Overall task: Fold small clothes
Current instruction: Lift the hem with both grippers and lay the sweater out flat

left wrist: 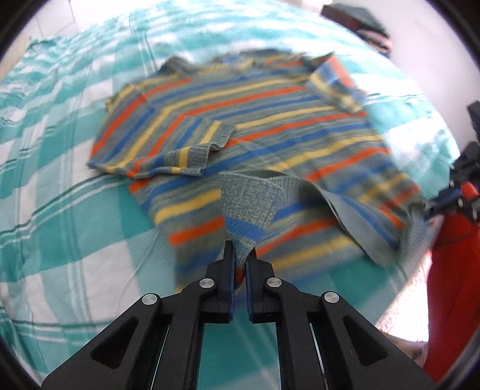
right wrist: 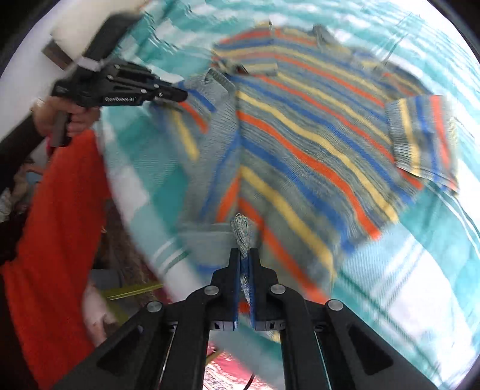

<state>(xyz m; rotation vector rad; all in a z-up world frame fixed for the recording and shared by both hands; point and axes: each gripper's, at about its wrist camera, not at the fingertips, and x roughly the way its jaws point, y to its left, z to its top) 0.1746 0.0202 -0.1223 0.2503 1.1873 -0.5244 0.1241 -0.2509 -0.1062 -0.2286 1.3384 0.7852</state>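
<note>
On the teal checked bedspread (left wrist: 75, 210): one striped sweater (left wrist: 240, 120), sleeves folded in. Left gripper (left wrist: 240, 258) and right gripper (right wrist: 246, 255) each pinch its hem; lift both evenly, keeping the edge taut.

A teal-and-white checked bedsheet (left wrist: 60, 210) and stacked dark clothes (left wrist: 360, 21).

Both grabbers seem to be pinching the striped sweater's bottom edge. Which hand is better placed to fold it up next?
Neither alone, probably. The left gripper and the right gripper each pinch the hem of the striped sweater, fingers shut on the knit. Both sleeves are already folded in, so both hands likely carry the hem toward the collar together.
</note>
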